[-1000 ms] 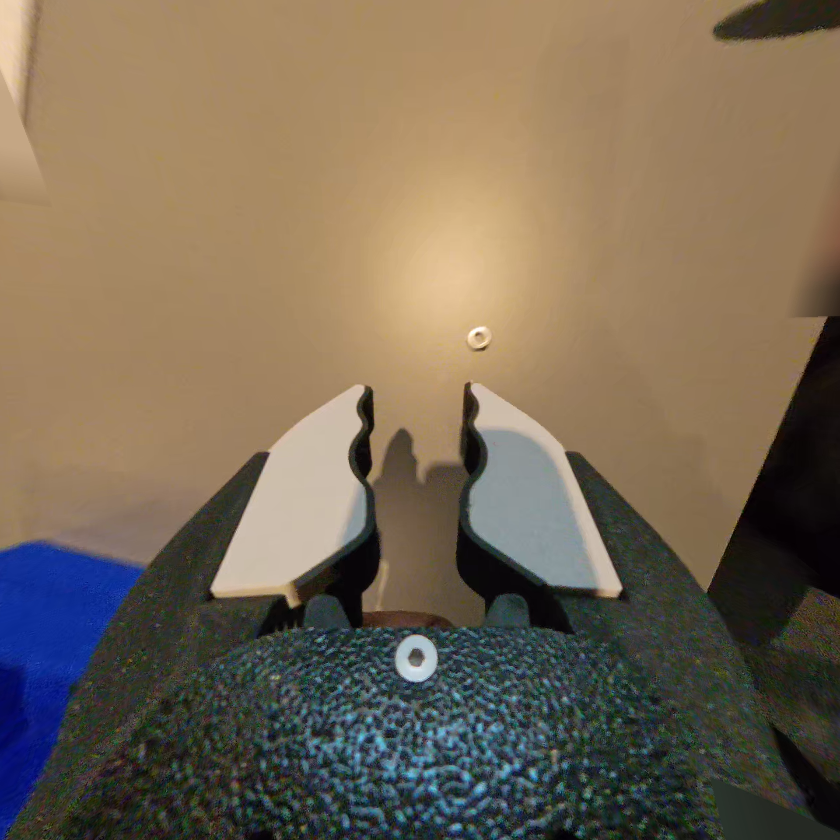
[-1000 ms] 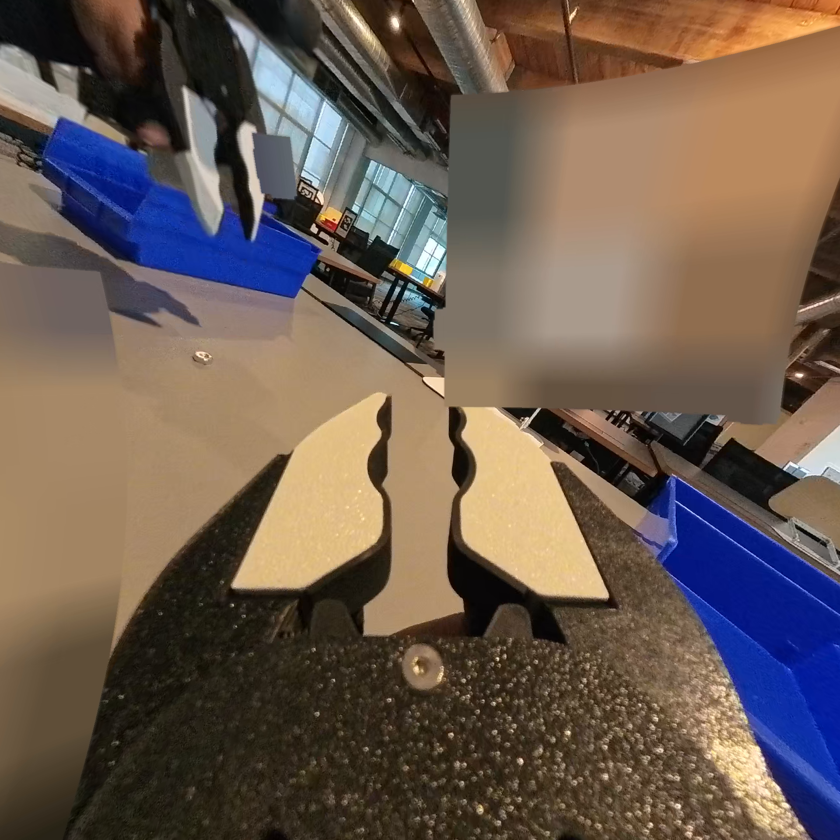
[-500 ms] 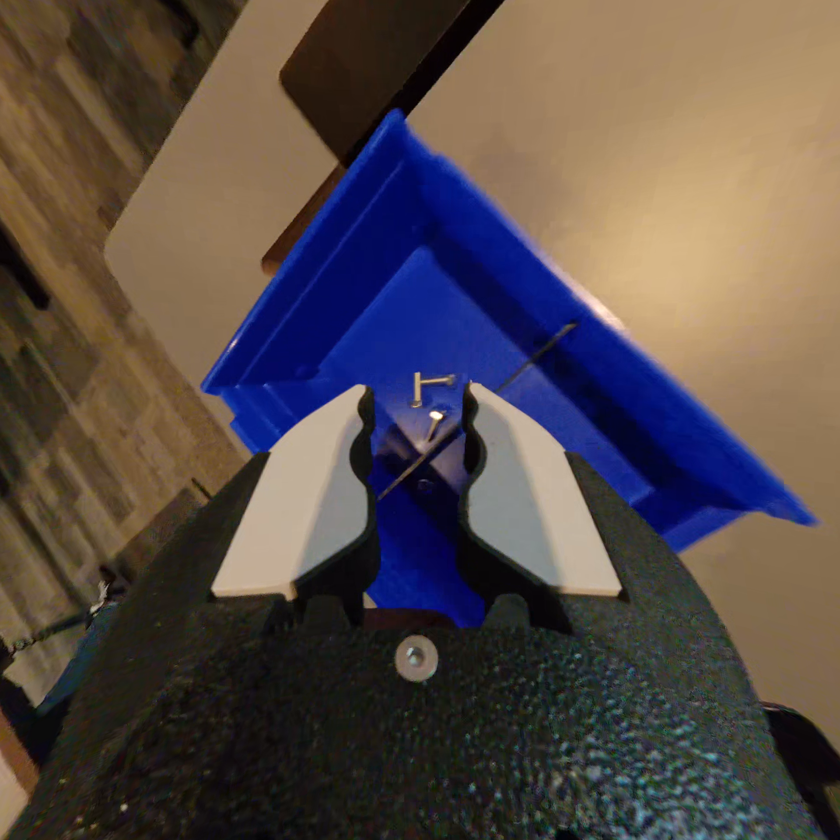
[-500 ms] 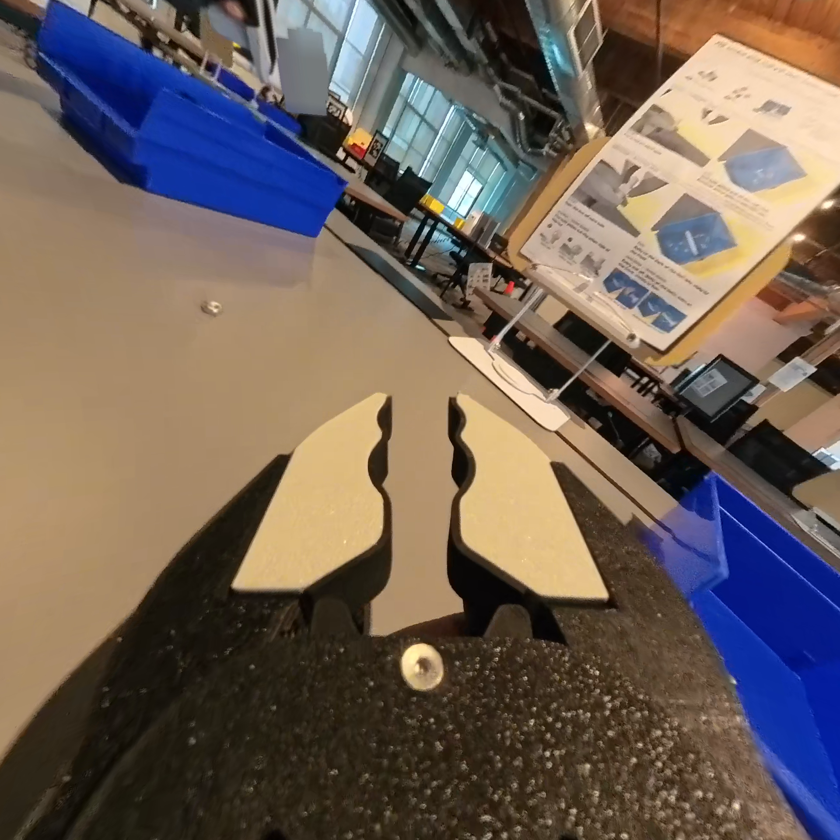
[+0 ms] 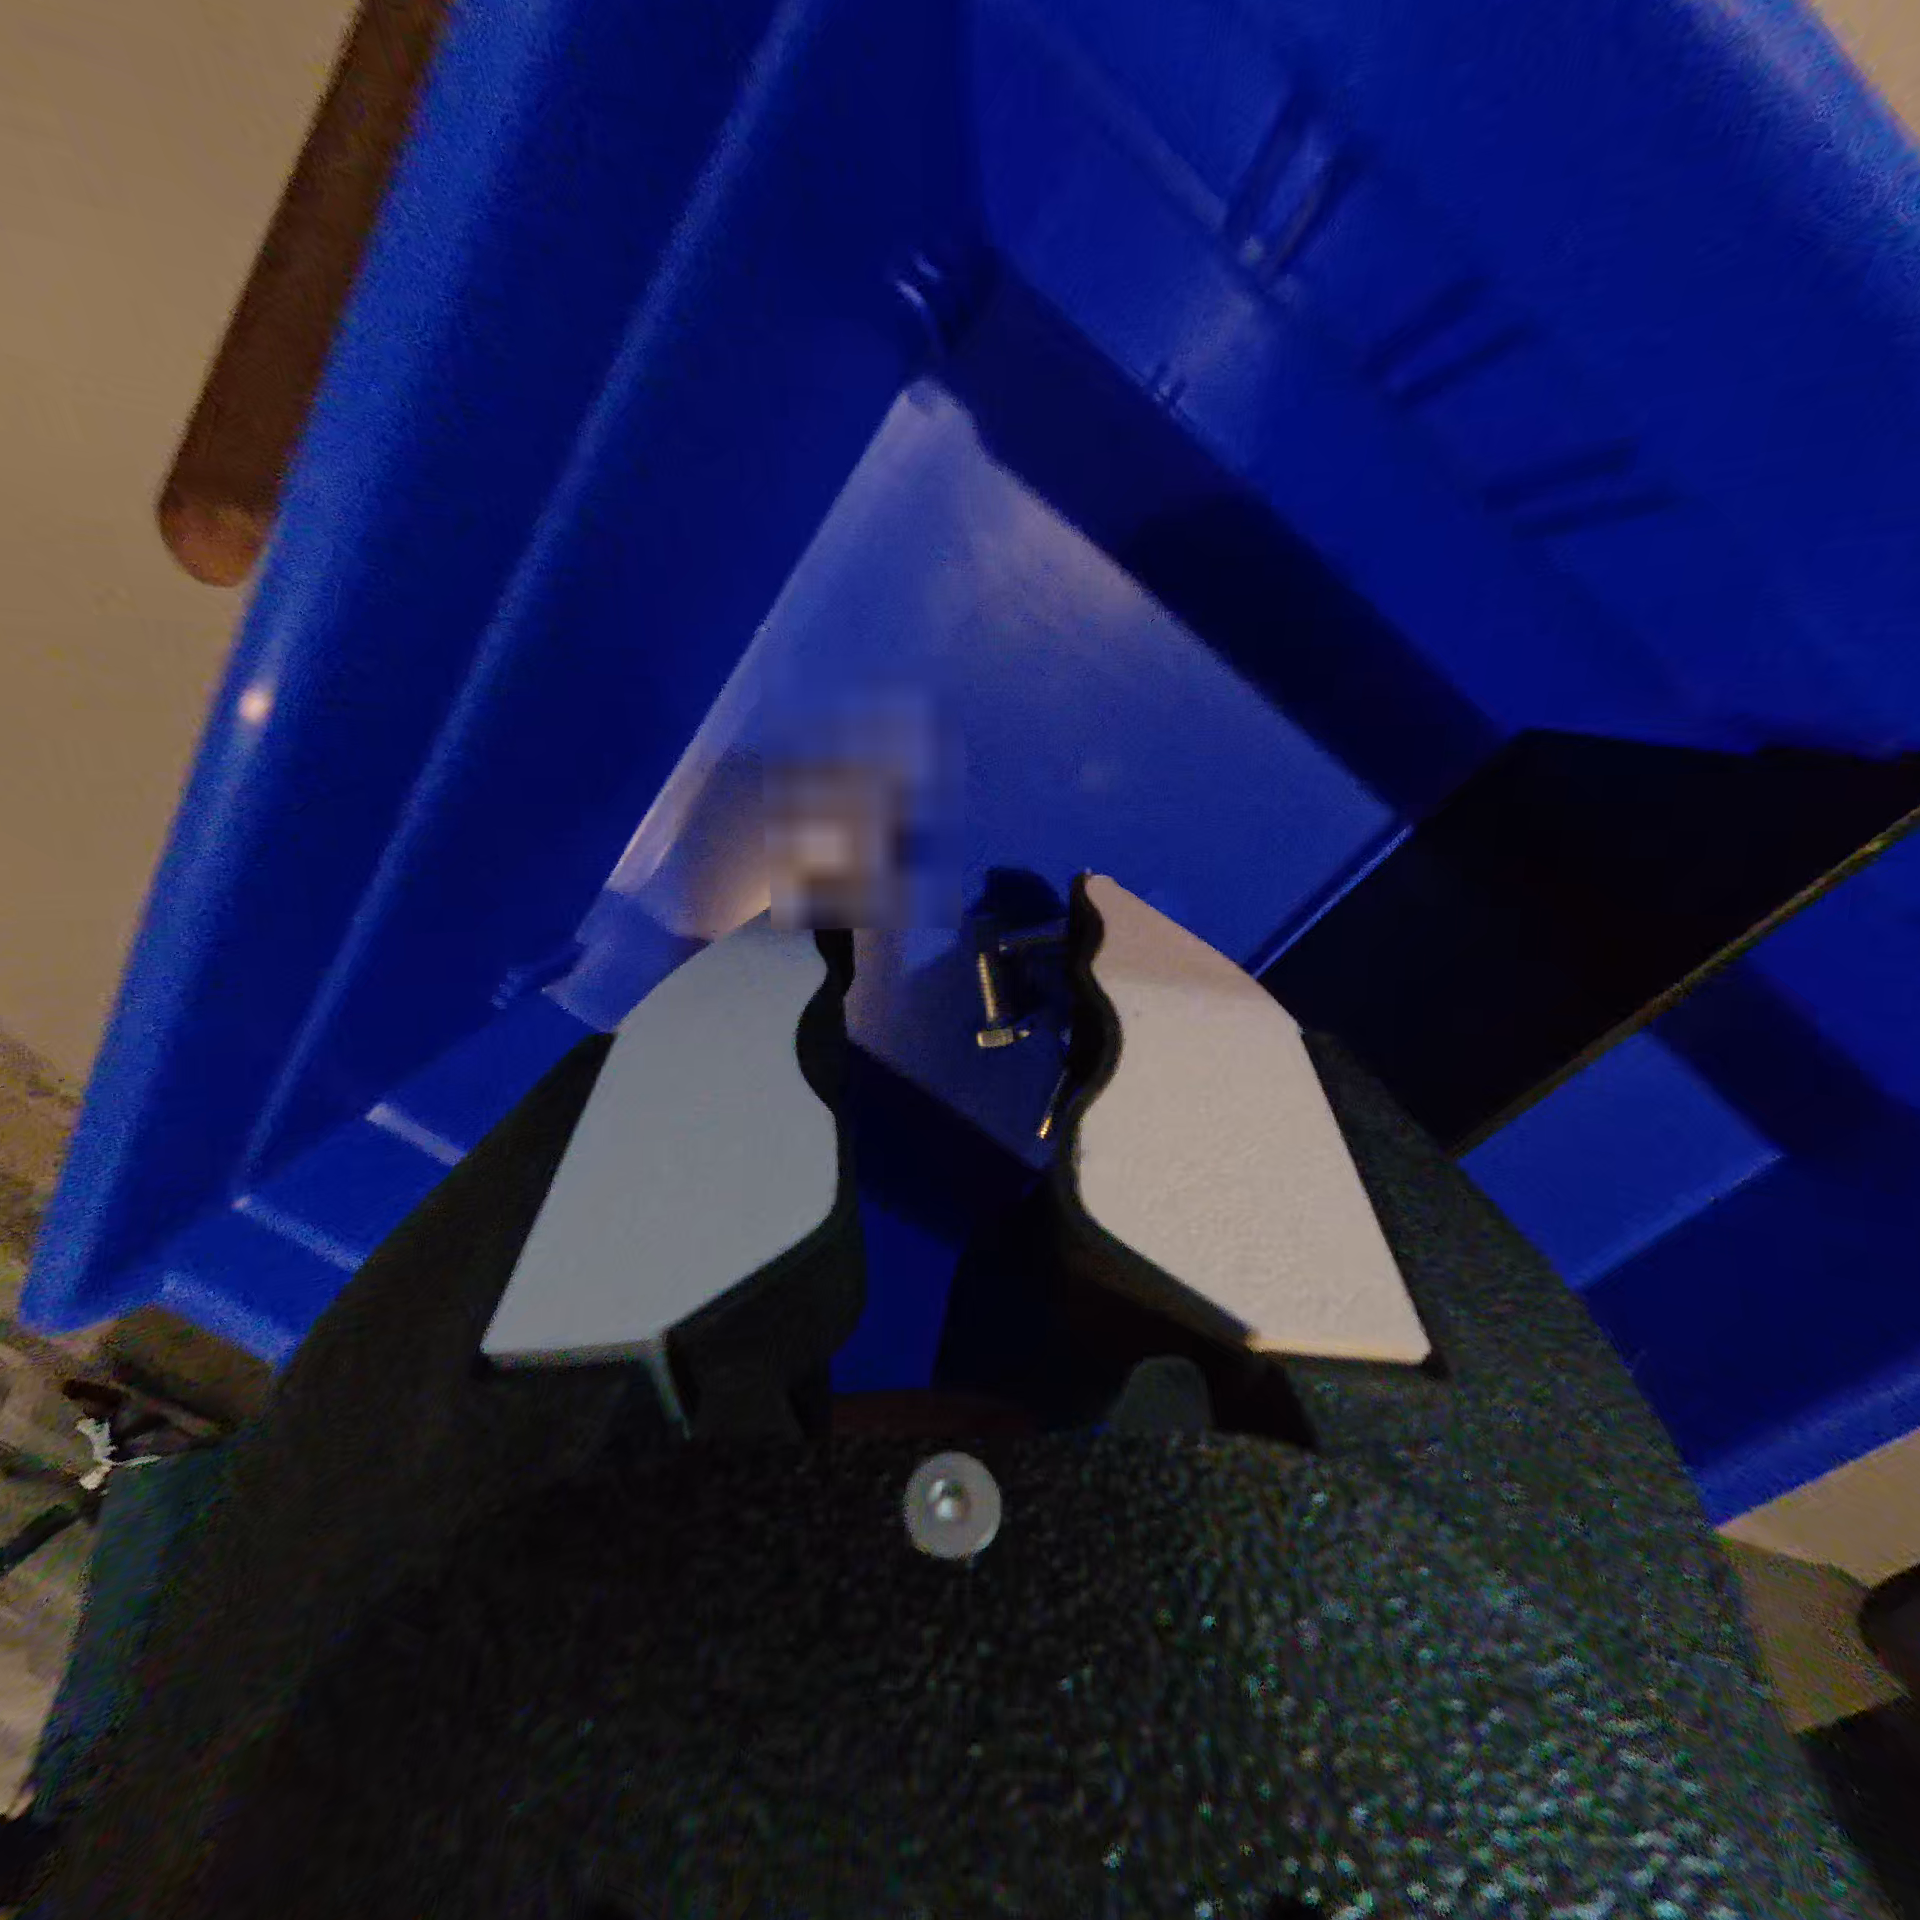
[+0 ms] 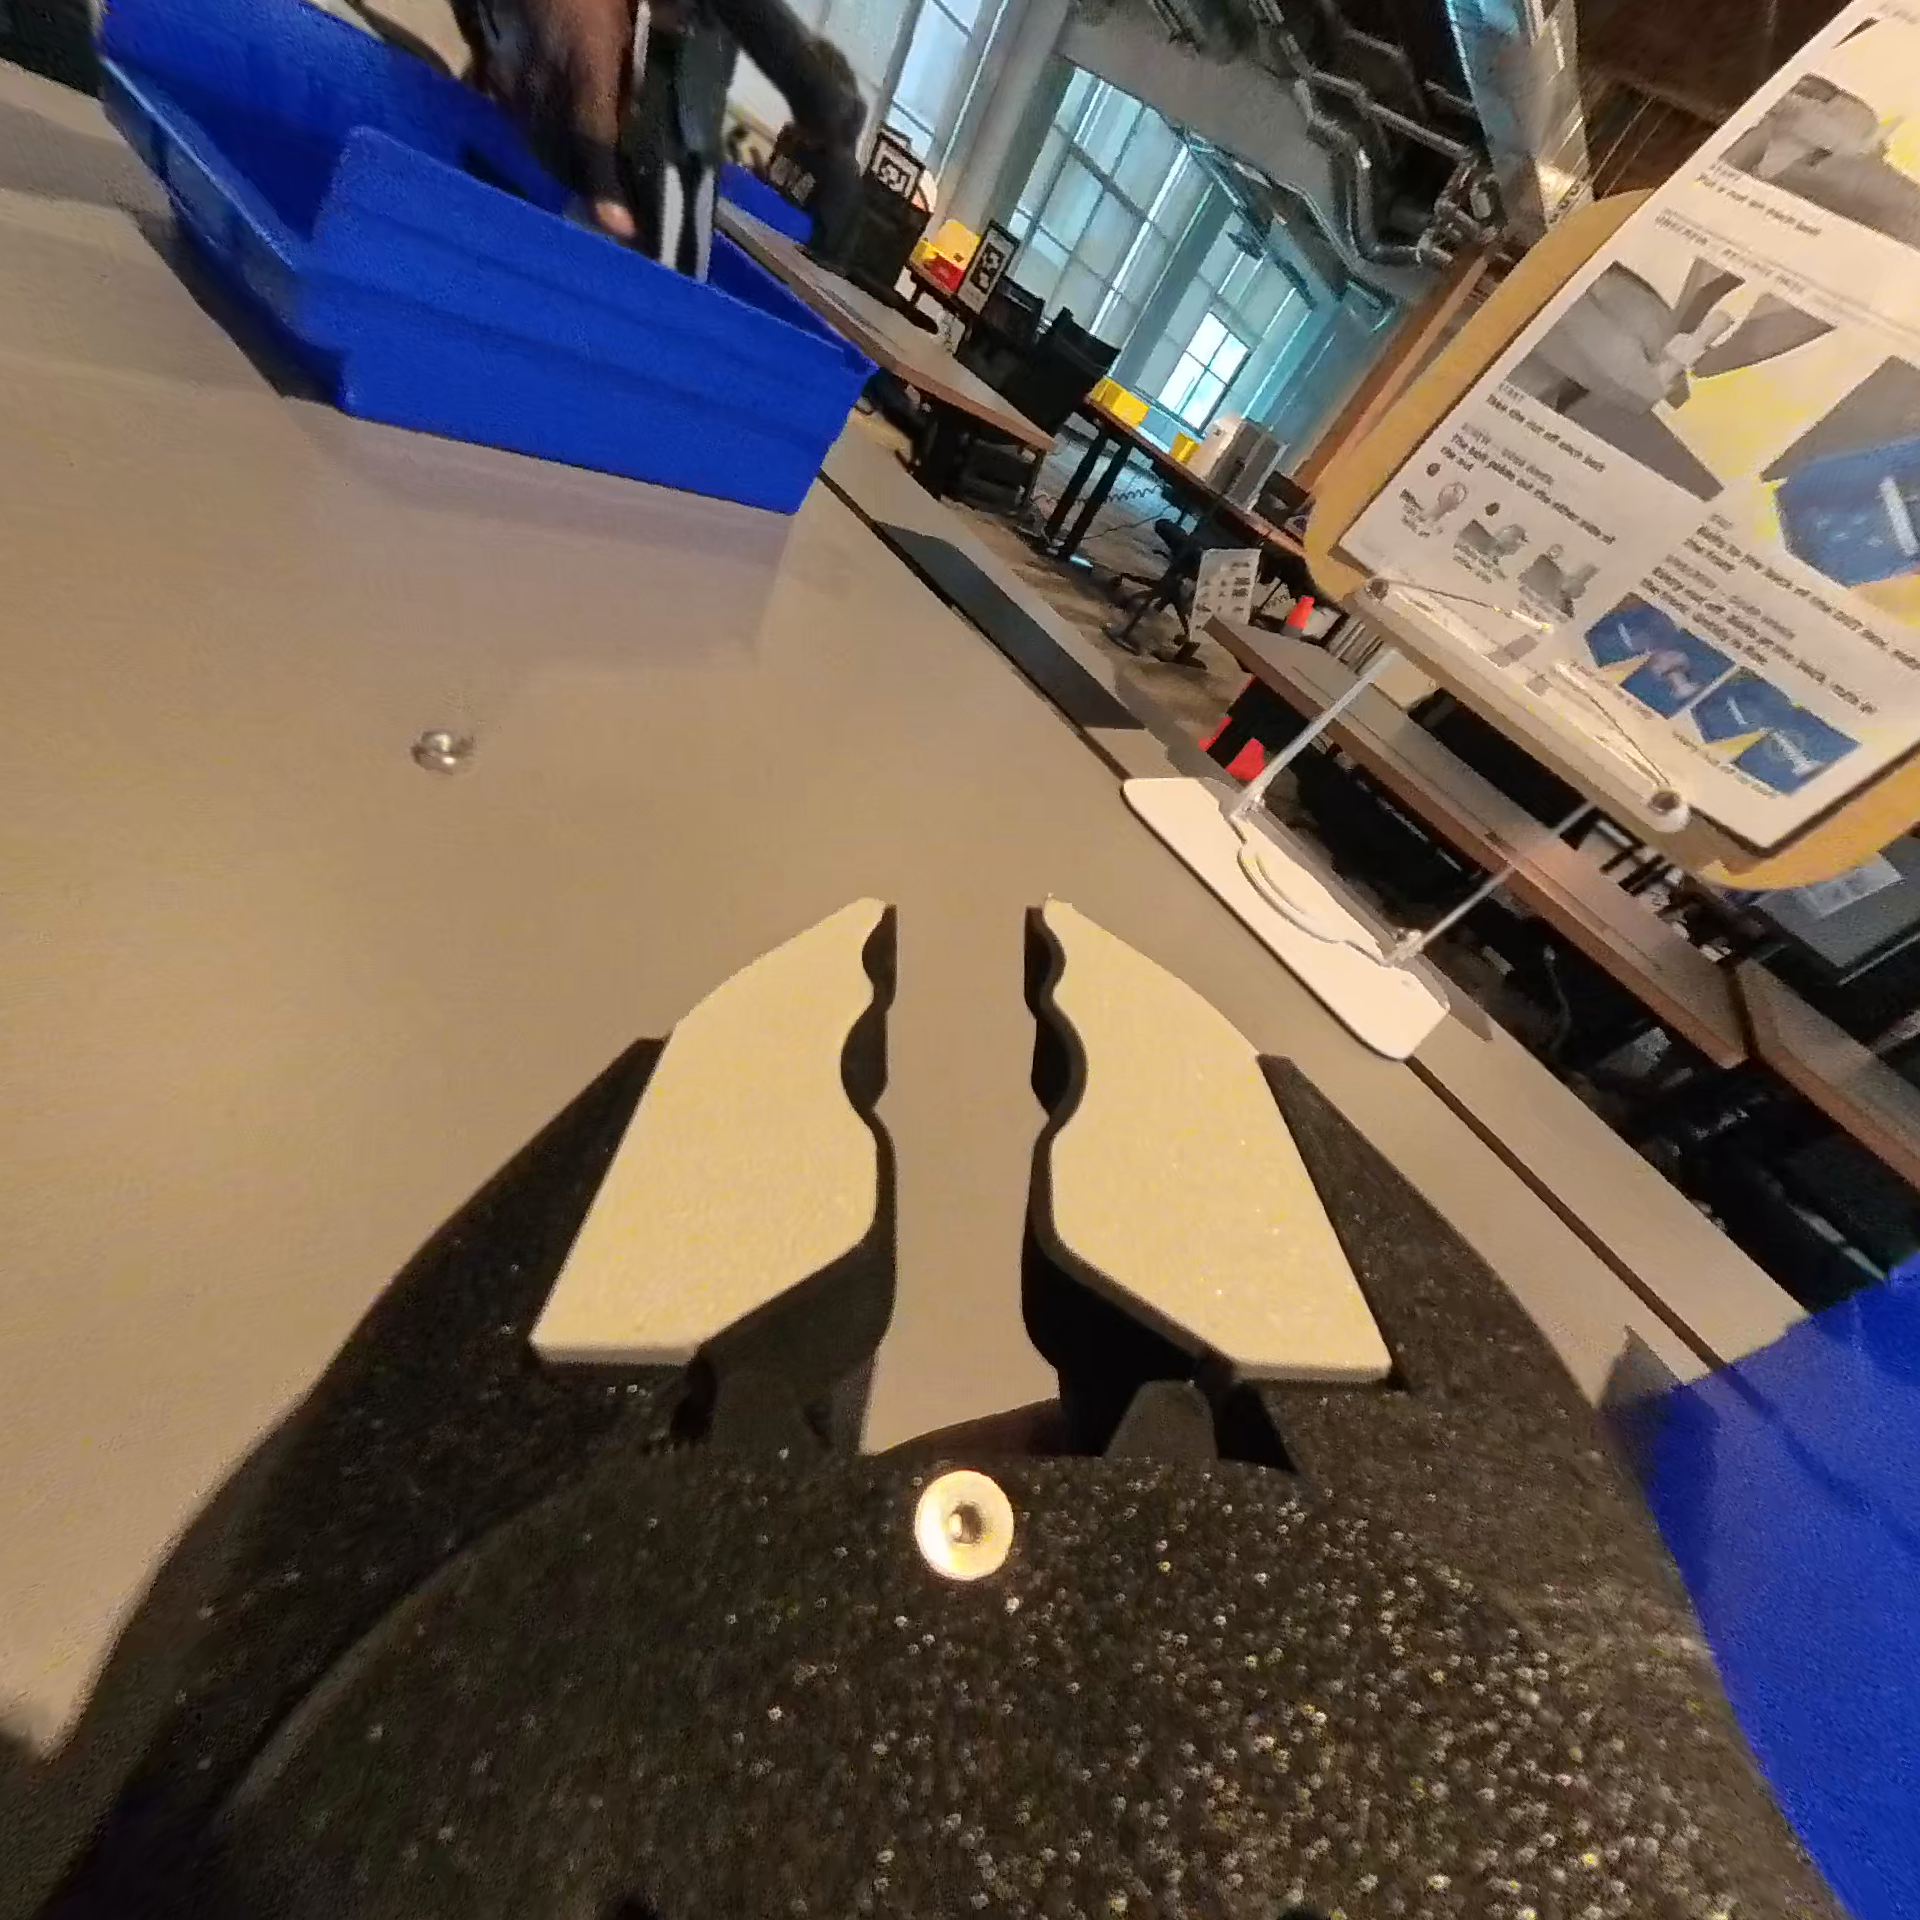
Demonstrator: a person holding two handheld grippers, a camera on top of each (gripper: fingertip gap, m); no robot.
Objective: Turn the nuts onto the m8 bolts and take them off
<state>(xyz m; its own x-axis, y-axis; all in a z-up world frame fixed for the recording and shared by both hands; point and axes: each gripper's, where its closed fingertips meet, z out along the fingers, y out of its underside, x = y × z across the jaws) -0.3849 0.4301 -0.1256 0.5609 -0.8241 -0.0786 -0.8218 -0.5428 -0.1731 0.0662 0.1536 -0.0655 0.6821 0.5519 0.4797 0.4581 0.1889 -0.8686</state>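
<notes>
While the left gripper [image 5: 961, 925] hangs over the blue bin [image 5: 644, 436] in the left wrist view, its jaws sit a moderate way apart with nothing clamped between them; down on the bin floor there's a small bolt [image 5: 995, 1006] lying just past the fingertips, closer to the right finger, and a second bit of metal beside it that's too blurry to call; a thin dark rod [image 5: 1662, 997] crosses the bin's right side; part of the bin floor is smeared out so no idea what's there.

Over in the right wrist view, the right gripper [image 6: 961, 909] is low above the grey table [image 6: 260, 935], jaws parted fairly narrow and empty; a lone nut [image 6: 442, 750] sits on the table well off to the left, nowhere near the fingers; the same blue bin [image 6: 540, 343] is at the far end with the left gripper [image 6: 681, 223] dipping into it; a printed sheet on a clear stand [image 6: 1683, 499] is on the right, and another blue bin edge [image 6: 1808, 1558] pokes in at lower right.
</notes>
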